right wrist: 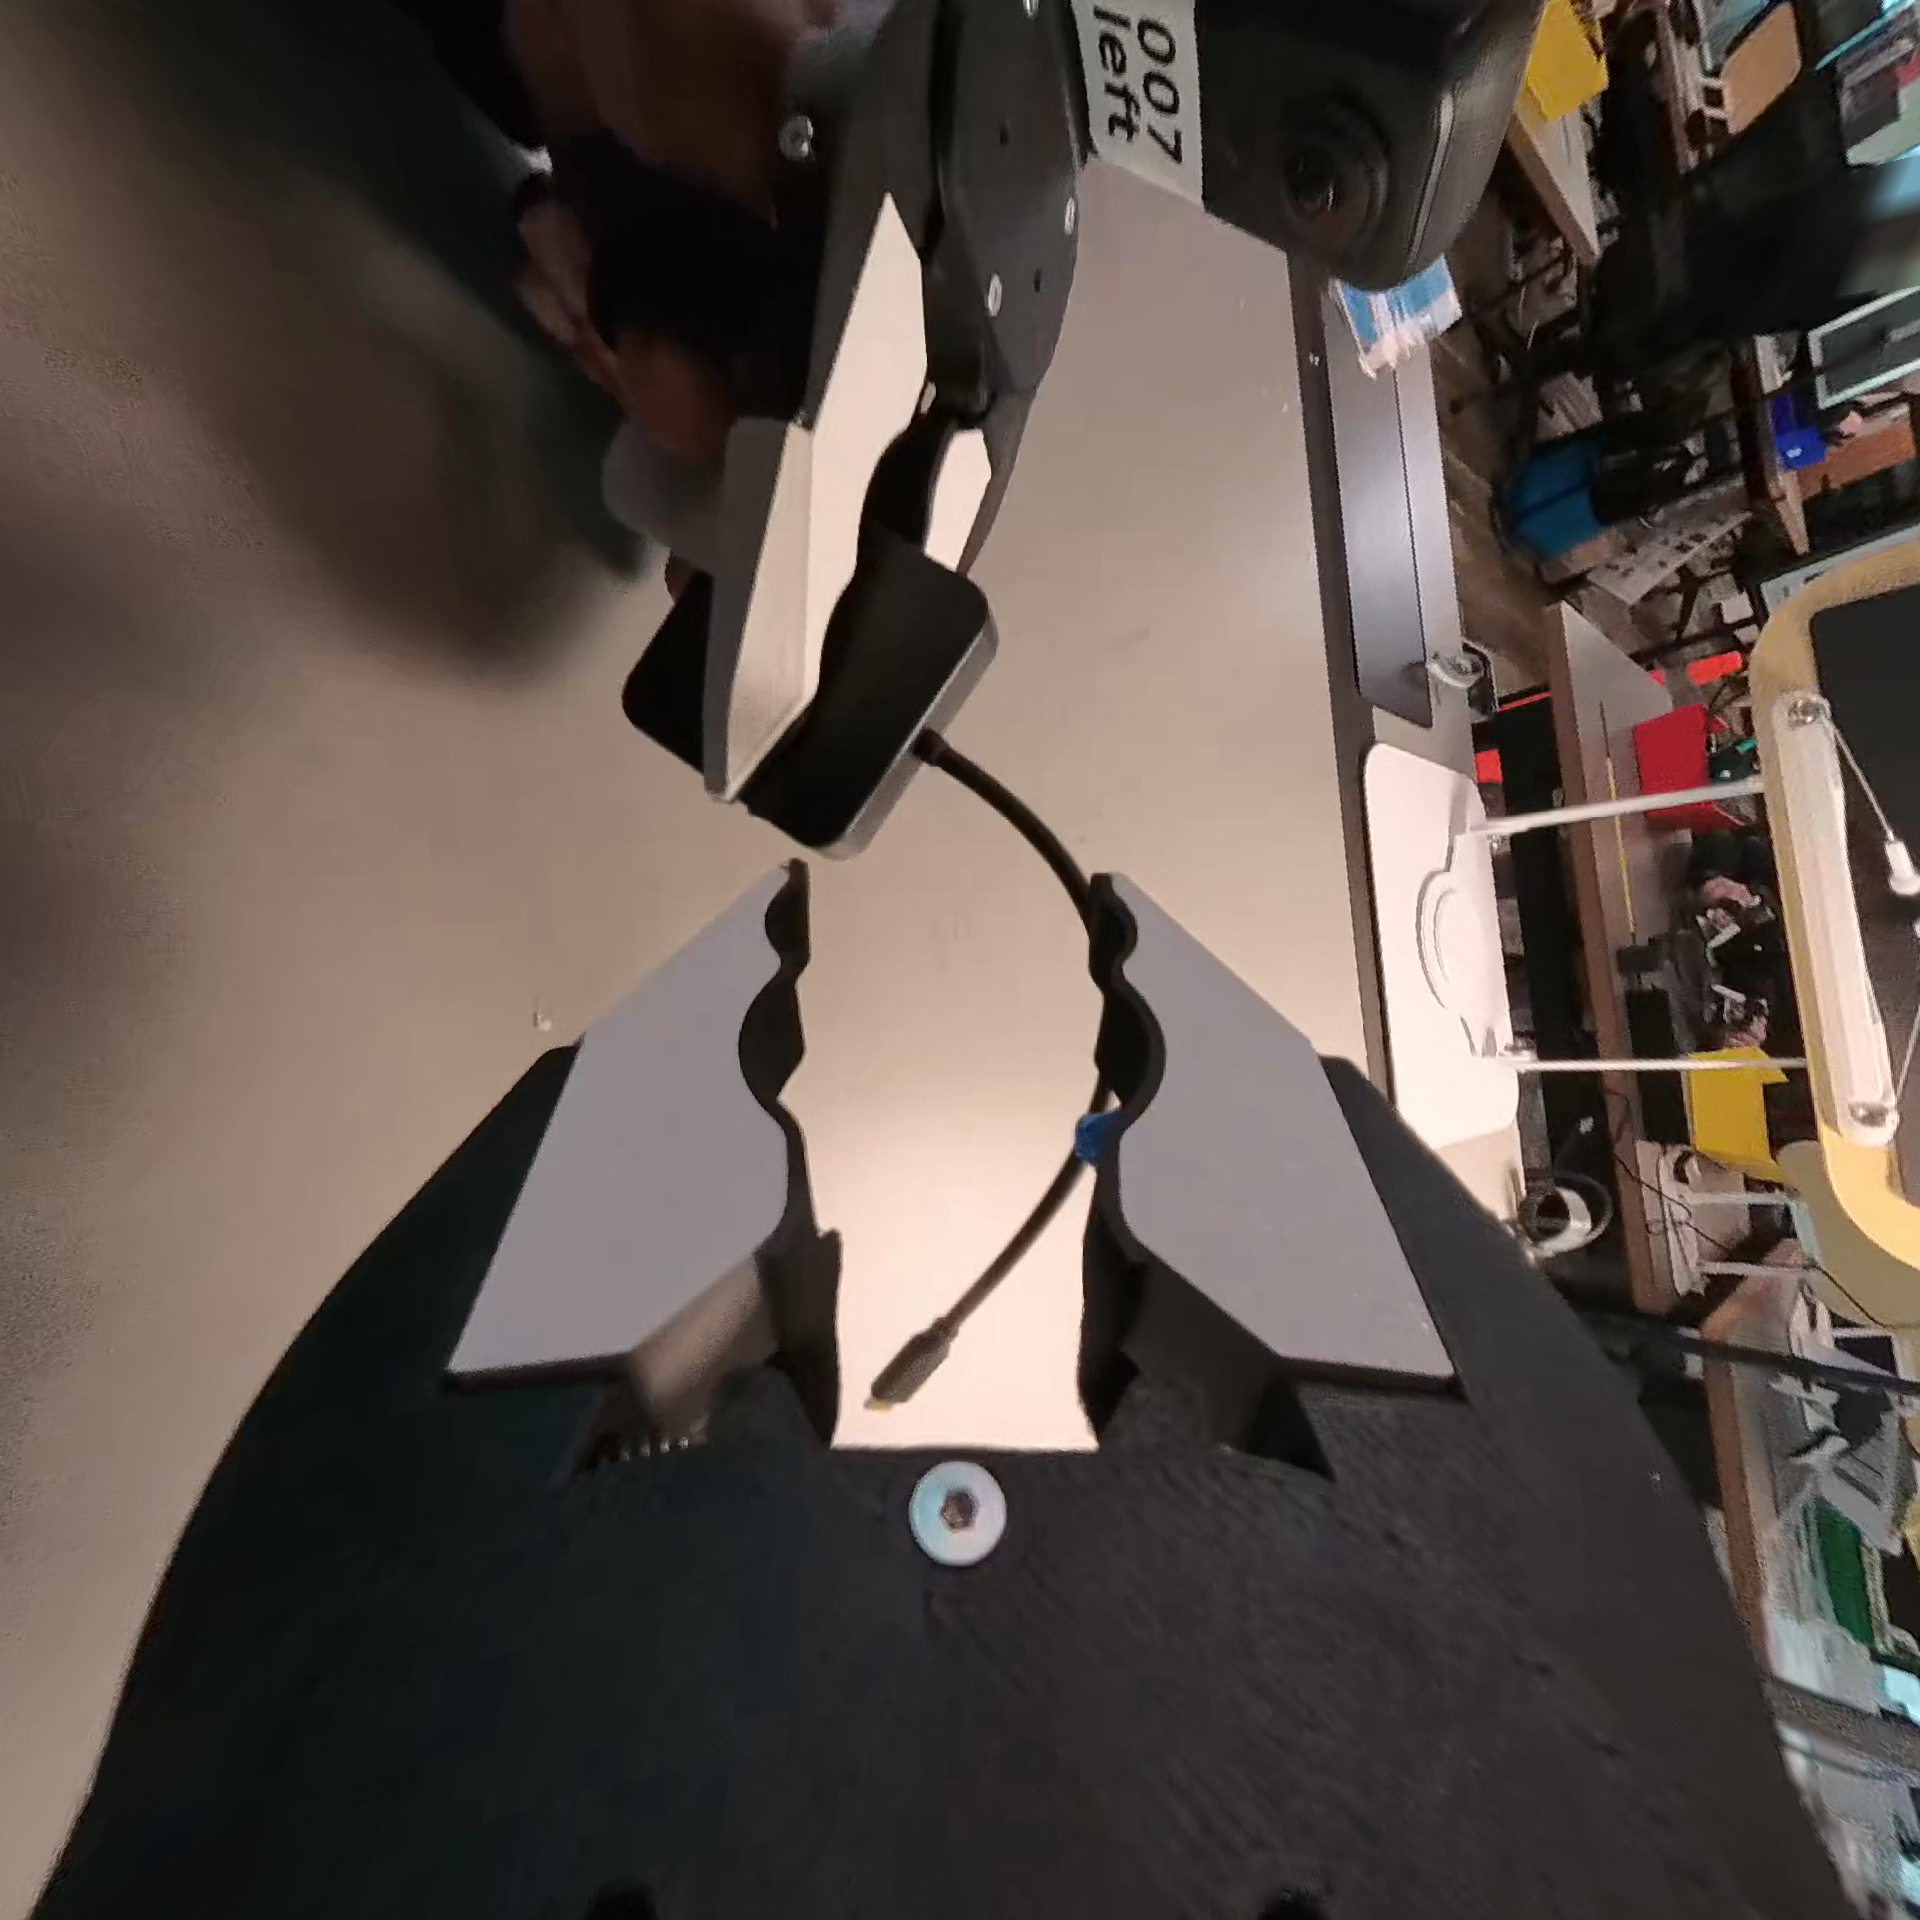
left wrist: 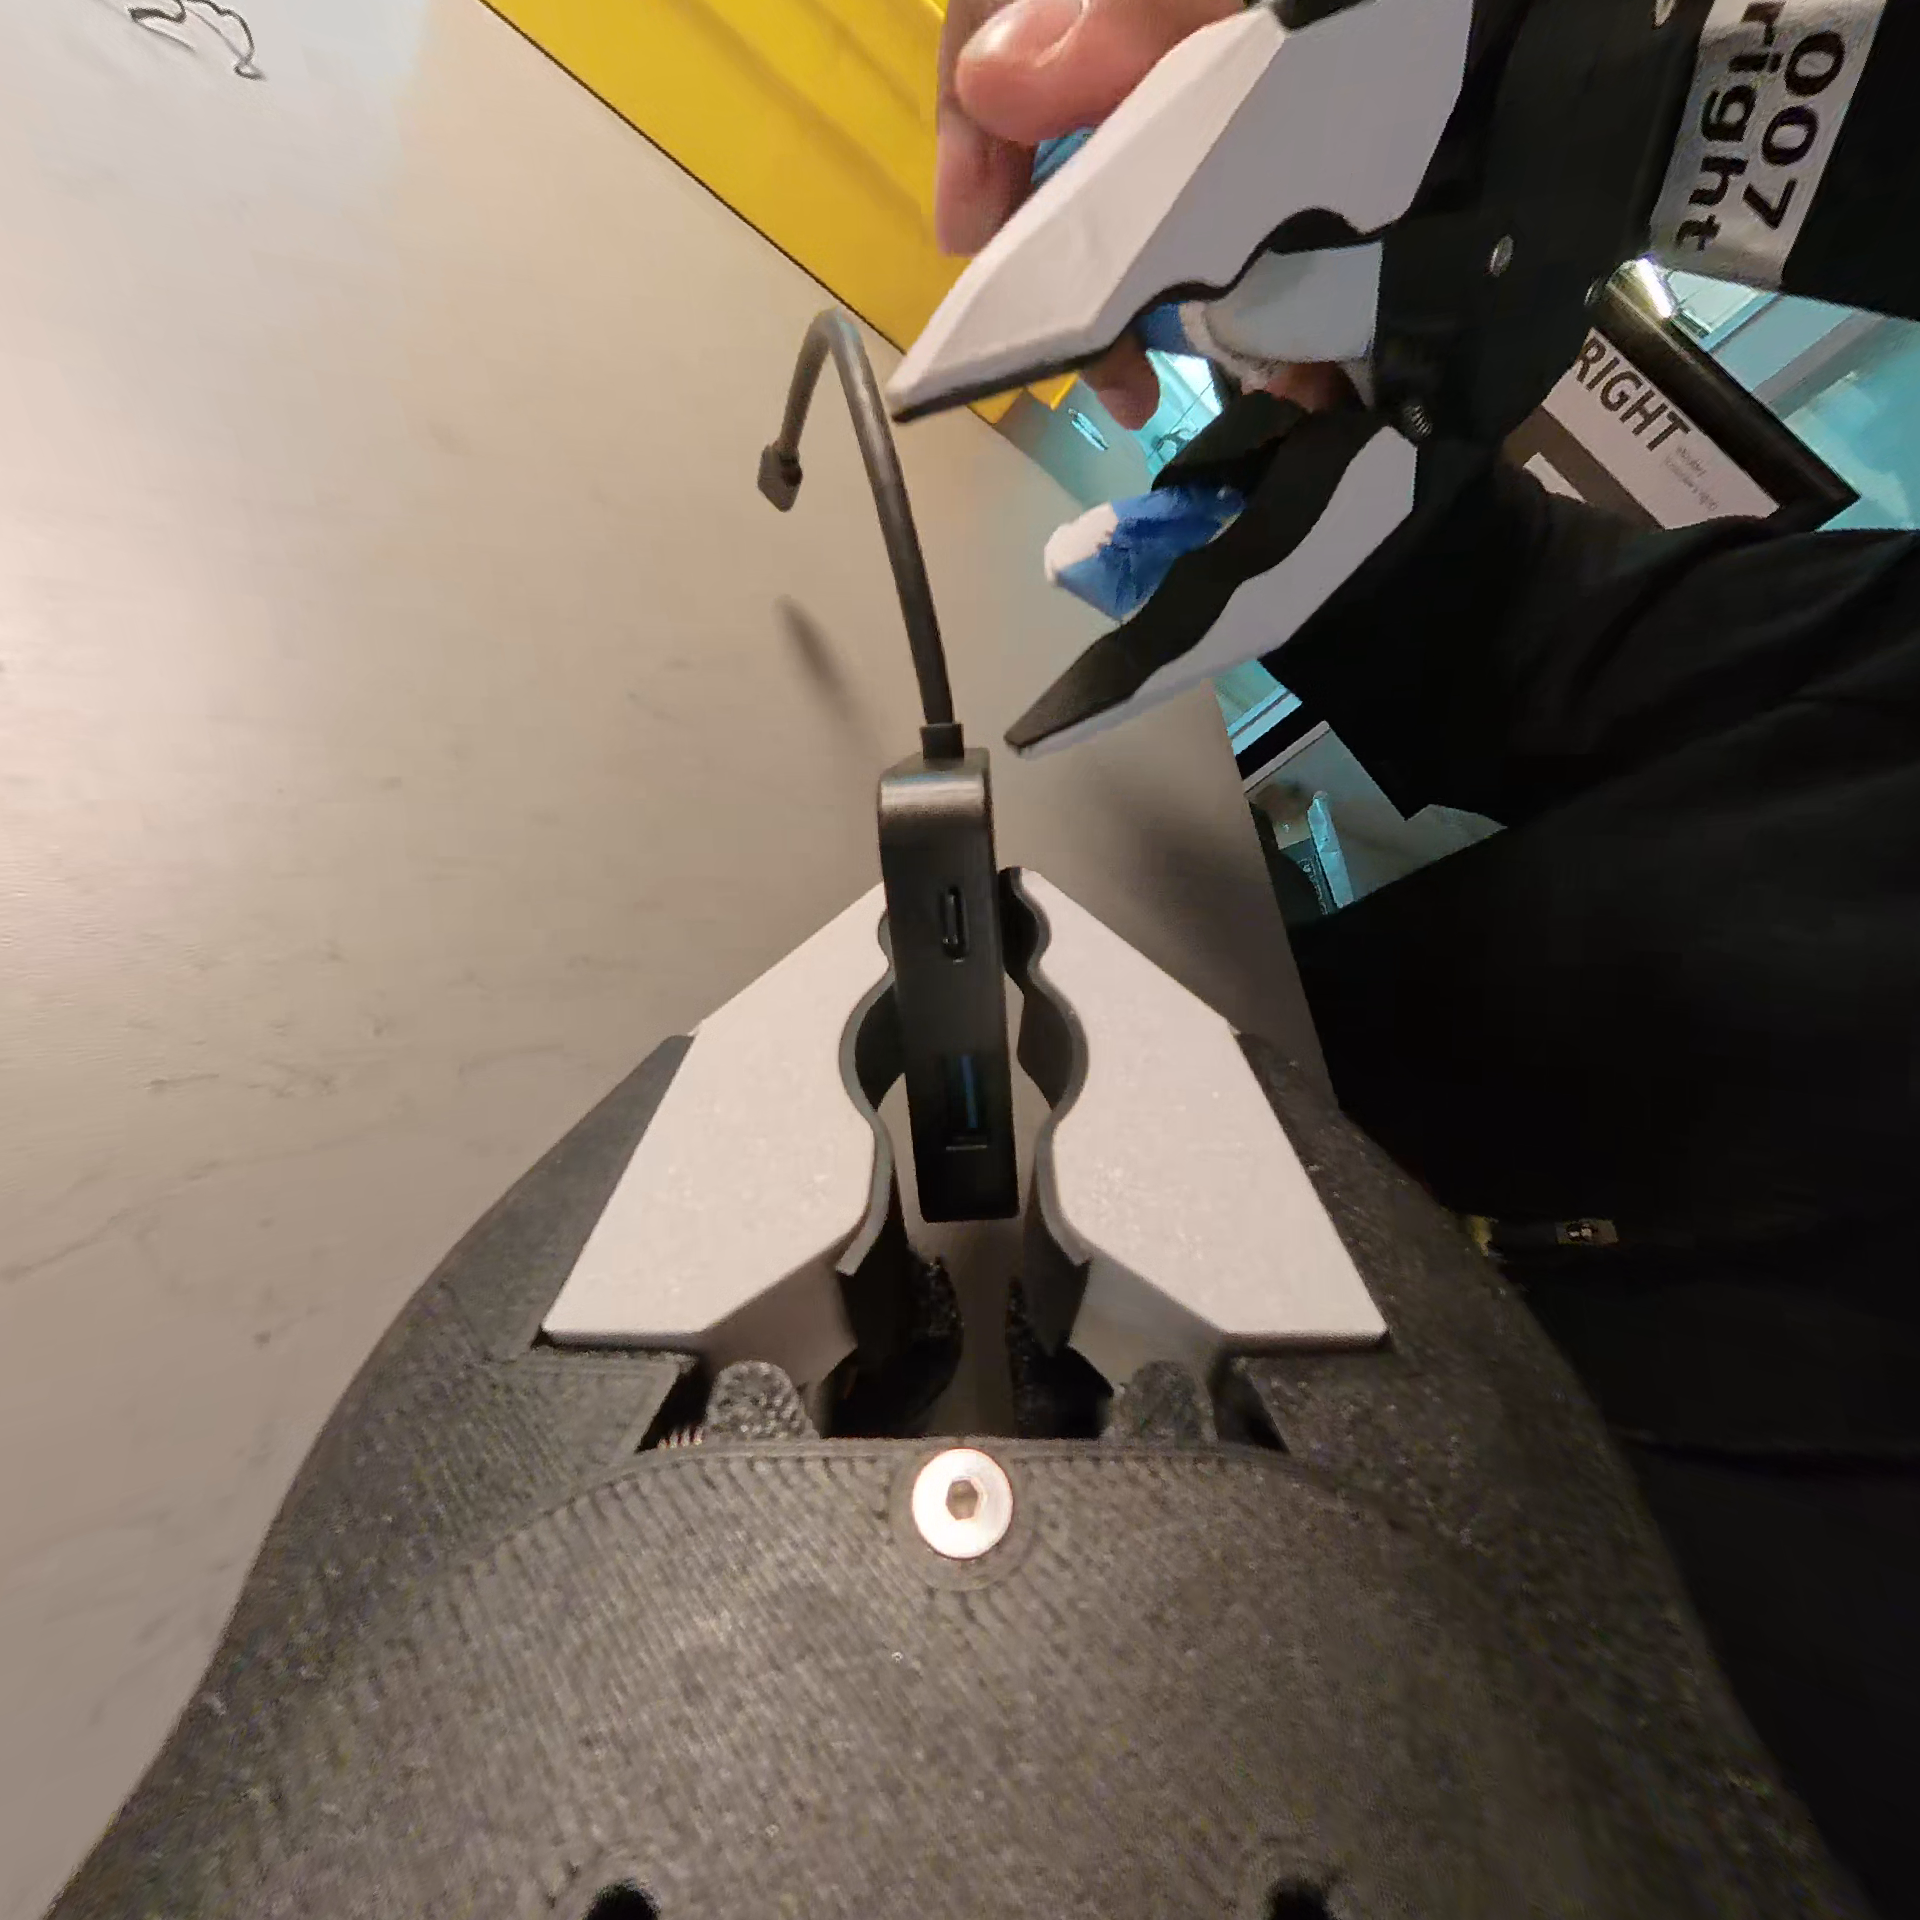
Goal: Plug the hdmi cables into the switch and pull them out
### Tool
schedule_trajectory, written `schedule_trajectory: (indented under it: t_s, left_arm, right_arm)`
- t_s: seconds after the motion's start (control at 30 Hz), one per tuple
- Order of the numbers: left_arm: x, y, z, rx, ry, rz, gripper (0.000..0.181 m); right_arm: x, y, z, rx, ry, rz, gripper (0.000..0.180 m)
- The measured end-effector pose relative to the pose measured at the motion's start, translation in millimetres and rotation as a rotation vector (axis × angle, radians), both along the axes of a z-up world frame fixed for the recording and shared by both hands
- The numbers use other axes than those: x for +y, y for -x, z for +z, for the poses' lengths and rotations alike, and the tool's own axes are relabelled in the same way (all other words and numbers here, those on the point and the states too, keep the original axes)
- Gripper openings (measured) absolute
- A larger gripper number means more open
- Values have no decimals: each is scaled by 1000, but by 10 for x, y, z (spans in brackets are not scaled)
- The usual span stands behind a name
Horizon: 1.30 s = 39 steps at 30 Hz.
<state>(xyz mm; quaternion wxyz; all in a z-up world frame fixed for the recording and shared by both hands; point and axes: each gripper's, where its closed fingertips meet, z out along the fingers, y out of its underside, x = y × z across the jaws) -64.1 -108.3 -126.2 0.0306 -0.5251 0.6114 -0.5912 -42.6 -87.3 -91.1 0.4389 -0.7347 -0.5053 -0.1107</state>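
The switch (left wrist: 951,997) is a flat black box that my left gripper (left wrist: 951,904) holds edge-on, shut on its two faces, with side ports facing the camera. Its short black cable (left wrist: 904,540) arcs up and ends in a free plug (left wrist: 779,483). My right gripper (left wrist: 977,571) is open at the upper right, with its lower fingertip close to the switch's cable end. In the right wrist view my right gripper (right wrist: 951,883) is open and empty. The left gripper (right wrist: 810,727) grips the switch (right wrist: 904,644) just beyond it. The cable (right wrist: 1039,862) hangs past my right finger to its plug (right wrist: 914,1361).
A beige table (left wrist: 312,727) lies under both grippers, with a yellow box (left wrist: 790,135) at the far side. A person's dark sleeve (left wrist: 1558,935) fills the right. In the right wrist view a dark slab (right wrist: 1392,520) lies near the table's edge, with workshop clutter beyond.
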Motion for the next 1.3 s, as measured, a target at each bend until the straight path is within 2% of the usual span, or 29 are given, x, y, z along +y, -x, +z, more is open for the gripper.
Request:
schedule_trajectory:
  t_s: [0.23, 0.3, 0.4, 0.67, 0.73, 0.8, 0.87, 0.97, 1.03, 1.2, 1.3]
  left_arm:
    - [8, 12, 3, 8, 21, -5, 13]
    - [-69, 72, -50, 28, -17, -59, 13]
    - [-118, 102, -120, 47, -75, -87, 13]
    - [-220, 205, -167, 54, -116, -174, 13]
    - [-224, 205, -174, 53, -125, -174, 14]
    - [-188, 181, -132, 39, -98, -152, 14]
    - [-89, 110, -70, 16, -61, -84, 19]
    - [103, 10, 54, -28, 24, 24, 42]
    - [240, -37, 101, -39, 78, 93, 45]
    - [318, -62, 97, -12, 140, 126, 41]
    - [290, -63, 68, -1, 115, 117, 40]
  right_arm:
    - [79, 52, -18, 179, 26, -2, 61]
    - [69, 83, -50, 177, 36, 26, 73]
    - [19, 125, -110, 125, 49, 71, 74]
    - [-88, 74, -124, -14, 82, 127, 30]
    - [-104, 73, -136, -56, 76, 137, 14]
    - [-97, 39, -91, -73, 53, 117, 8]
    - [-84, -84, 11, -82, 19, 69, 6]
    - [-109, -415, 285, -64, -33, -30, 4]
    - [-162, -763, 515, -60, -65, -120, 5]
    - [-392, -2171, 1280, 42, -181, -515, 5]
    - [-636, -3199, 1649, 192, -297, -793, 5]
